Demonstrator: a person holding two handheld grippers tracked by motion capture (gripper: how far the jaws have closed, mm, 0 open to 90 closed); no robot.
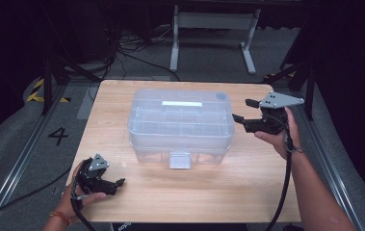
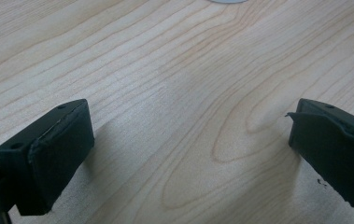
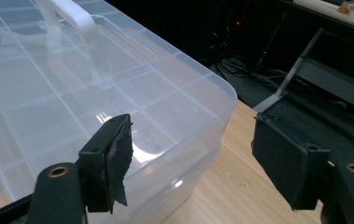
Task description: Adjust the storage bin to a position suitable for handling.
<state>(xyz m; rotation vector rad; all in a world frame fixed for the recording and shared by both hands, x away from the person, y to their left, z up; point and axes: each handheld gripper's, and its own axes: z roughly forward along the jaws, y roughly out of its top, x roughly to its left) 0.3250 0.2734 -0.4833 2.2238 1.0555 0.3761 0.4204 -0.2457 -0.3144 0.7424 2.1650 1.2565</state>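
Note:
A clear plastic storage box [image 1: 180, 125] with a lid on it stands in the middle of the wooden table [image 1: 194, 192]. It has a white handle [image 1: 182, 103] on top and a latch [image 1: 179, 160] at its front. My right gripper [image 1: 241, 110] is open and hovers just off the box's right end, jaws pointing at it. In the right gripper view the box's corner [image 3: 72, 93] lies behind the left jaw of my right gripper [image 3: 191, 149], apart from both jaws. My left gripper [image 1: 121, 183] rests open near the table's front left corner, with bare wood [image 2: 179, 70] between its jaws [image 2: 191, 140].
A white metal stand [image 1: 214, 29] and loose cables [image 1: 132, 48] sit on the floor behind the table. Dark tripod legs [image 1: 50, 82] stand at the far left and far right. A "4" mark [image 1: 58, 135] is on the floor at left.

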